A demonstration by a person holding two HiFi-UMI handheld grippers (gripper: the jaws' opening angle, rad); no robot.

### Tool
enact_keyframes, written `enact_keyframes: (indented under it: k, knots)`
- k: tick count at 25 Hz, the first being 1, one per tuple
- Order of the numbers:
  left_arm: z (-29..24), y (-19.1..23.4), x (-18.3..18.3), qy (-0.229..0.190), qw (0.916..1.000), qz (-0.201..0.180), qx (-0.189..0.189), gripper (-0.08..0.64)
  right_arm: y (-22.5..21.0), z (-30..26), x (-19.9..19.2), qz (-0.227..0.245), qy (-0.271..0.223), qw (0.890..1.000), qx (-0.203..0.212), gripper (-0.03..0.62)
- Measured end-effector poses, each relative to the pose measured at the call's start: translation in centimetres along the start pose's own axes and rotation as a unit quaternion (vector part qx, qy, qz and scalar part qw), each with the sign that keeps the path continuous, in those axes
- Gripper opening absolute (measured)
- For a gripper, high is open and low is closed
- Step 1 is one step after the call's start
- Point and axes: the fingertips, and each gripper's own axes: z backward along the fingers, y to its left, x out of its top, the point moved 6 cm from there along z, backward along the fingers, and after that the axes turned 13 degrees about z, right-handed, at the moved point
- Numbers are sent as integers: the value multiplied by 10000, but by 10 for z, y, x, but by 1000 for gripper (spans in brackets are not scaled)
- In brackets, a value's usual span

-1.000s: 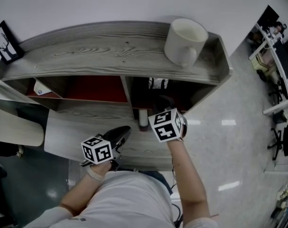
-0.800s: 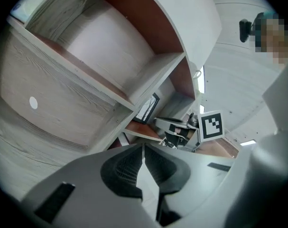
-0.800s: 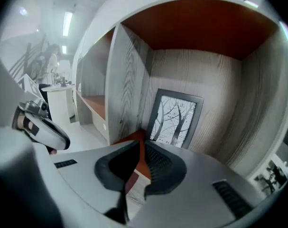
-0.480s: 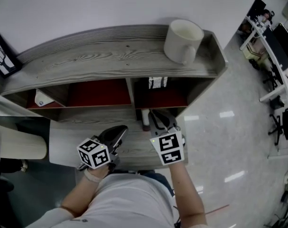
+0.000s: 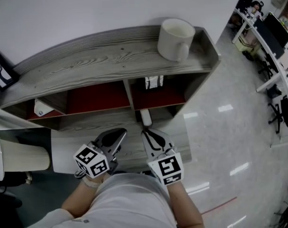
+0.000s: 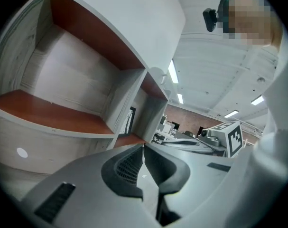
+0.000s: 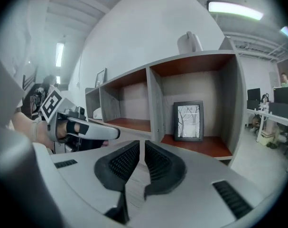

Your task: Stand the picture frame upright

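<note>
The picture frame point(image 7: 189, 121), dark-rimmed with a bare-tree print, stands upright on the red floor of the shelf unit's right compartment; only its top edge point(image 5: 153, 82) shows from the head view. My right gripper point(image 5: 151, 139) hangs in front of that compartment, well clear of the frame, jaws shut with nothing between them point(image 7: 142, 146). To its left, my left gripper point(image 5: 116, 139) is also shut and empty point(image 6: 143, 148), pointing at the shelf's left side. Both are above the low grey-wood ledge point(image 5: 72, 144).
A large white mug point(image 5: 174, 39) stands on the shelf top point(image 5: 96, 61) at the right. A second black frame with a deer print point(image 5: 2, 75) is at the far left. A white object point(image 5: 41, 108) lies in the left compartment. Office desks stand at the right.
Both grippers have drawn back from the shelf toward the person; the right one moved out from the right compartment's mouth. The frame stays upright.
</note>
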Motion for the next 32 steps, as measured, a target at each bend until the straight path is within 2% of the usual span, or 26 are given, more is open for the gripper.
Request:
enact_keyframes:
  k: [5,10,16,22,32]
  knots:
    - [-1,-8,3,93,9994,-278,-188,25,5,20,-12,-529,-255,9981,-191,44]
    - [-3,-11,-2,204,9986,-342,-343,25,1,39,-21,-715,-288,9962,-413,44]
    - [-5,-13,-6,316,9982,-293,-414,25,-5,49,-19,-688,-413,9944,-684,44]
    - [-6,-13,-8,370,9981,-253,-432,25,-4,51,-14,-463,-358,9942,-898,43]
    - [-3,-15,-10,413,9972,-313,-535,25,0,55,-10,-551,-485,9925,-979,44]
